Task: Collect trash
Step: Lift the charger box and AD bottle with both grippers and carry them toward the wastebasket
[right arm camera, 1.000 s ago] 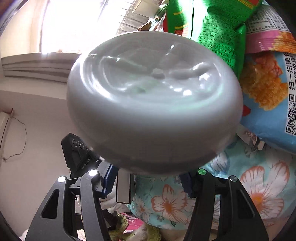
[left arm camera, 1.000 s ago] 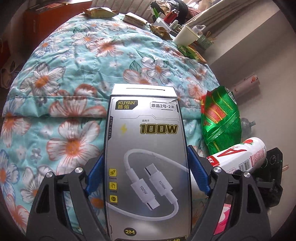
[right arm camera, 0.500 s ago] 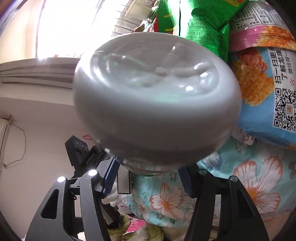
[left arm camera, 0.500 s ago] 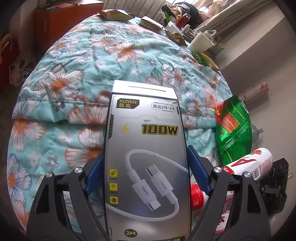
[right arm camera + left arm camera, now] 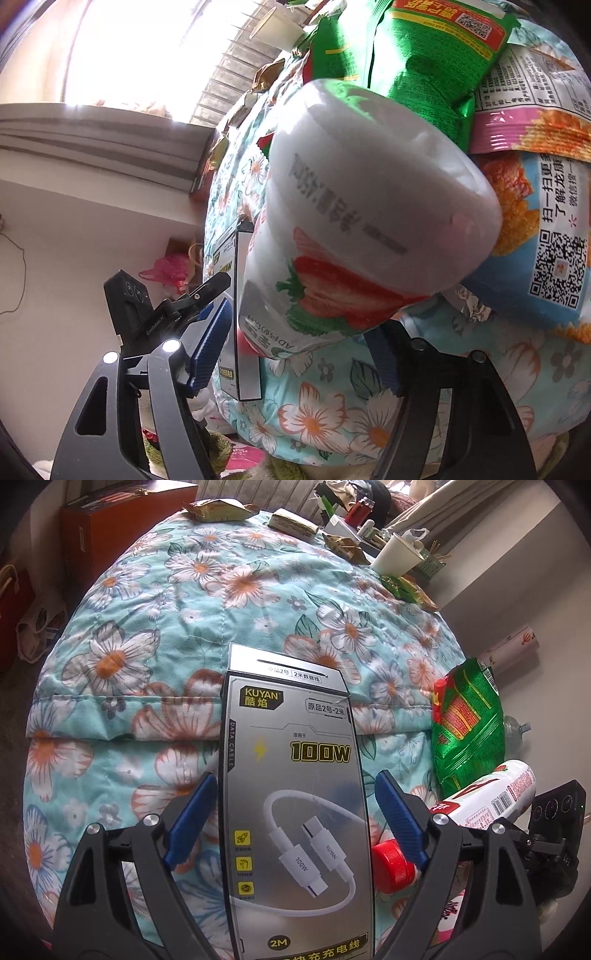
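Observation:
A silver charging-cable box (image 5: 295, 794) stands upright between the fingers of my left gripper (image 5: 295, 775). Its jaws are opening, and a thin gap shows at the right blue pad (image 5: 400, 816). The same box (image 5: 245, 332) appears edge-on in the right wrist view. A white strawberry-drink bottle (image 5: 362, 229) lies tilted between the fingers of my right gripper (image 5: 299, 321), whose jaws are also opening. The left pad (image 5: 210, 343) stands apart from the bottle, while the right one is mostly hidden under it. From the left wrist view the bottle (image 5: 487, 794) slants down to its red cap (image 5: 391, 864).
A floral quilt (image 5: 184, 609) covers the bed. A green snack bag (image 5: 465, 731) hangs at its right edge, with a pink bag (image 5: 535, 122) and a blue-orange bag (image 5: 546, 240) alongside. Gold wrappers (image 5: 218, 509) and a paper cup (image 5: 397, 555) sit far back. A pink plastic bag (image 5: 170, 269) lies on the floor.
The bottle has tipped from showing its base to showing its side, and the right jaws have spread. The left jaws have widened slightly around the box, and the red cap has come into view.

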A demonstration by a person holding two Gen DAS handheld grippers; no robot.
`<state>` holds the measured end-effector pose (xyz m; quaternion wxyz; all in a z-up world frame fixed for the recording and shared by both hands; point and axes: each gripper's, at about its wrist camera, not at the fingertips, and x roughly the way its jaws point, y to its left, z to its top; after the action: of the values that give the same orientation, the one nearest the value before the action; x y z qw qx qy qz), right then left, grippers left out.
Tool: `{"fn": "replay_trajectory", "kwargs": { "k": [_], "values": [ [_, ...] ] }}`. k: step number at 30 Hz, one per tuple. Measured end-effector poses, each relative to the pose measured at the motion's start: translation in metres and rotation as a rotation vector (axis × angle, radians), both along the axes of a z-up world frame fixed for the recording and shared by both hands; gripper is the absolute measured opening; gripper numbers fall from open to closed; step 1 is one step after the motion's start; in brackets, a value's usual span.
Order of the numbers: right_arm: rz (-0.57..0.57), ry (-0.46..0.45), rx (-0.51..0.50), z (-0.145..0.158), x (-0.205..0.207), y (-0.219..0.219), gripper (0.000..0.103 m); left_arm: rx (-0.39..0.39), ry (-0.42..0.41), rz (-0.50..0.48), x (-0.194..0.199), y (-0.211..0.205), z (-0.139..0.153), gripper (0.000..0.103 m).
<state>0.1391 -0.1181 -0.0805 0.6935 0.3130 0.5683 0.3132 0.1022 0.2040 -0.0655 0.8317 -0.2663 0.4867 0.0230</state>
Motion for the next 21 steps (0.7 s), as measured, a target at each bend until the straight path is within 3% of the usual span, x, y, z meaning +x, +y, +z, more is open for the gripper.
{"fn": "replay_trajectory", "kwargs": {
  "k": [12,21],
  "values": [
    [-0.282,0.137,0.241,-0.011,-0.007,-0.053,0.07,0.11,0.006,-0.028,0.013,-0.016,0.001,0.083],
    [-0.385,0.183,0.238,-0.017,-0.002,-0.048,0.07,0.224,0.024,-0.043,0.021,-0.029,-0.003,0.083]
  ]
}}
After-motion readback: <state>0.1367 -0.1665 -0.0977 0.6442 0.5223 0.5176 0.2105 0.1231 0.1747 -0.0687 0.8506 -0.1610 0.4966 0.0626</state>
